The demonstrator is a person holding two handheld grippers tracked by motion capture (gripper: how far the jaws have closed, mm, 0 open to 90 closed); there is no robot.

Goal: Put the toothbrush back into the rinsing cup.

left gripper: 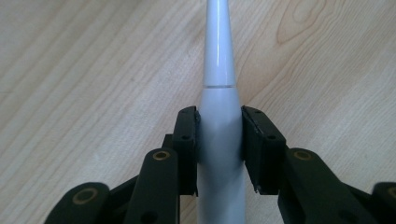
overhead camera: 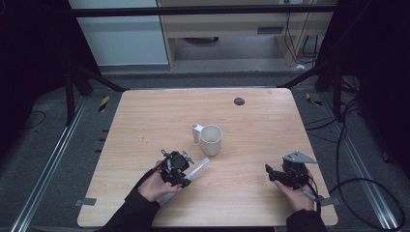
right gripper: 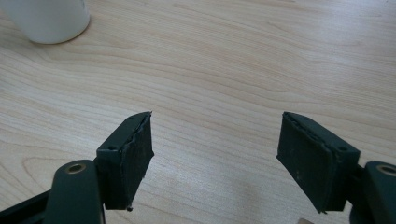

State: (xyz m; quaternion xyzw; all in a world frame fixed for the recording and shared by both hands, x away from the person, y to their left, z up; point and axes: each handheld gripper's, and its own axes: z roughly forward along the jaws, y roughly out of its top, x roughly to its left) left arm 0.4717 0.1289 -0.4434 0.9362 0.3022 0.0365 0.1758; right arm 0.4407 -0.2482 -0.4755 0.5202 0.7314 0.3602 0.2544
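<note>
High view first: the left gripper (overhead camera: 178, 170) is clamped on a pale grey toothbrush handle (overhead camera: 197, 170) lying on the table (overhead camera: 145, 121), tip aimed at the white mug (overhead camera: 211, 139) just beyond; lifting it level and slowly should keep it from twisting. Left gripper view: both pads press the handle's (left gripper: 219, 135) thick part, squarely centred. Right gripper view: the right gripper (right gripper: 217, 154) stands wide apart over bare wood, the mug (right gripper: 49, 18), I think, at the top corner.

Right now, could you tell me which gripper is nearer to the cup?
Left. The left gripper, shut on a white toothbrush, sits just below-left of the cup; the right gripper rests open, farther off toward the table's right edge.
</note>
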